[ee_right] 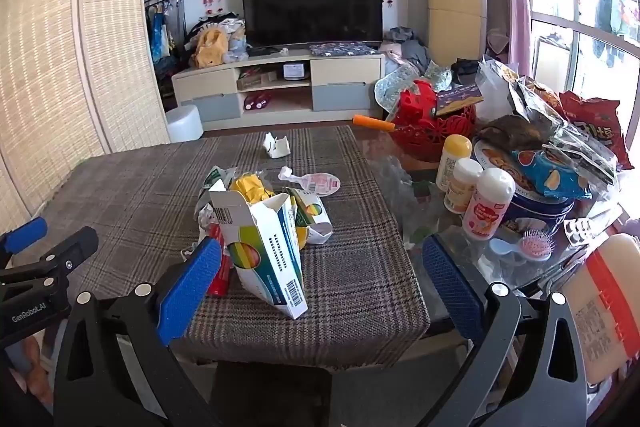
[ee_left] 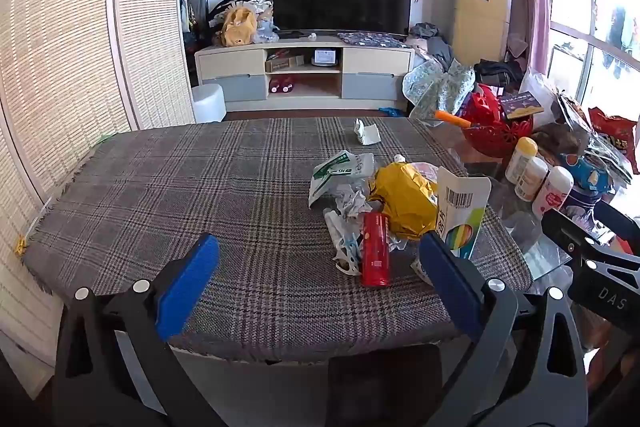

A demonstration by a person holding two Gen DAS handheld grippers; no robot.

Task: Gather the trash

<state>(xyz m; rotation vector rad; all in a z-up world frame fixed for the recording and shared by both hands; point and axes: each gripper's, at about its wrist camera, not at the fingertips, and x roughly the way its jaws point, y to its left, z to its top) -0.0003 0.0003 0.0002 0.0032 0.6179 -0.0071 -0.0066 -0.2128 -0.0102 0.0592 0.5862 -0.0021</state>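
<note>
Hovering with jaws spread wide and holding nothing, the left gripper (ee_left: 320, 271) and right gripper (ee_right: 322, 273) face the trash pile (ee_left: 372, 203) on the plaid table (ee_left: 180, 187); an opened carton (ee_right: 264, 247) half-hides the red tube (ee_left: 375, 253).

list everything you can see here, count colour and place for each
carton: 1, white with green and blue print, open, standing at near edge of trash pile
red tube: 1, red, lying left of carton
yellow wrapper: 1, yellow, crumpled, middle of pile
plastic bag: 1, white and green, left back of pile
paper scrap: 1, white, alone at far end of cloth
cloth: 1, grey plaid, covers table
bottles: 3, white, on glass right of cloth
basket: 1, red, far right
television: 1, black, on cabinet
left gripper: blue pads, open
right gripper: blue pads, open
</note>
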